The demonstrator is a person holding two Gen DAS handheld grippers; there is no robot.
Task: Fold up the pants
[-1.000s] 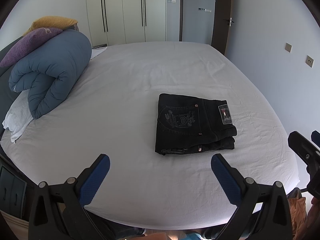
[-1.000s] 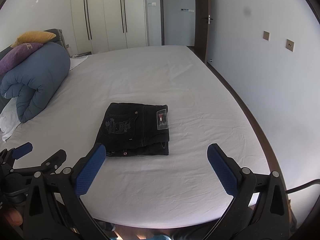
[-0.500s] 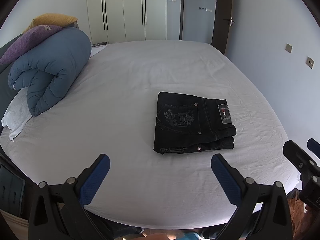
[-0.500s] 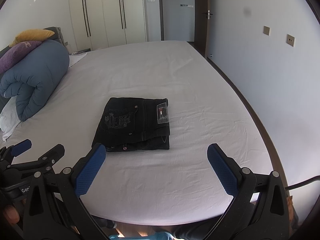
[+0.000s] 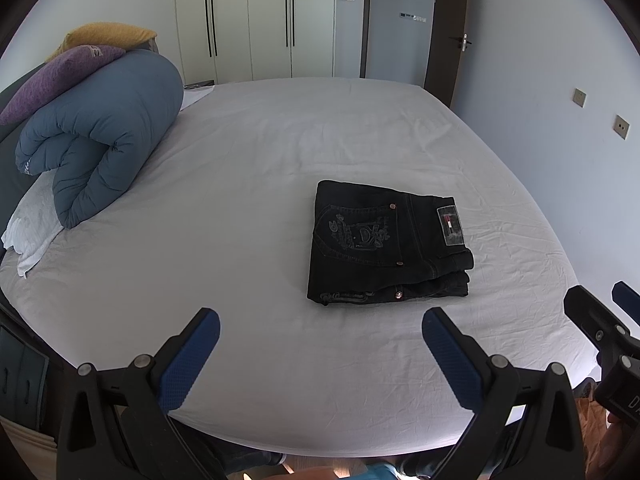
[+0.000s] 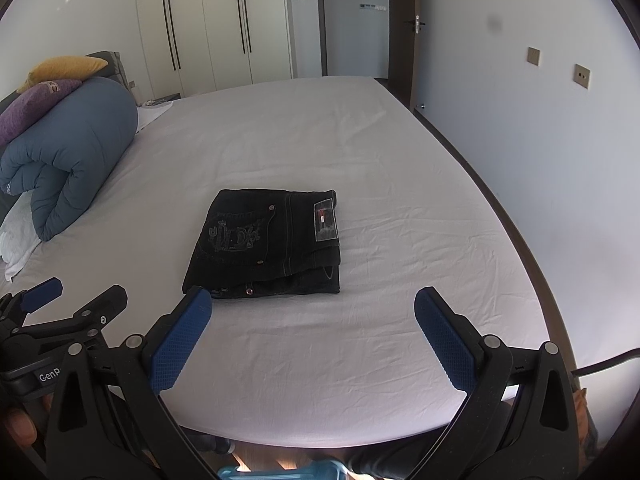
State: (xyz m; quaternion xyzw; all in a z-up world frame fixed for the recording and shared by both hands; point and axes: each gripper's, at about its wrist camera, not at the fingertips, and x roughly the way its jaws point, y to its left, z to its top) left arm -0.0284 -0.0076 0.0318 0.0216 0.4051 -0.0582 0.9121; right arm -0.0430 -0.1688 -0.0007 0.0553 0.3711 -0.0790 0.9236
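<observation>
**Folded black jeans on the bed, both tools withdrawn**

The black jeans [image 5: 386, 246] lie folded in a compact stack right of centre on the white bed sheet [image 5: 248, 184]. The left hand-held gripper [image 5: 320, 322] and right hand-held gripper [image 6: 312, 302] hover released, grasping nothing. Risk: a finger snagging the near edge would likely spill the layers. A rolled blue duvet [image 5: 100, 136] sits at 10 o'clock and wardrobe doors [image 5: 256, 20] at 12.
</observation>
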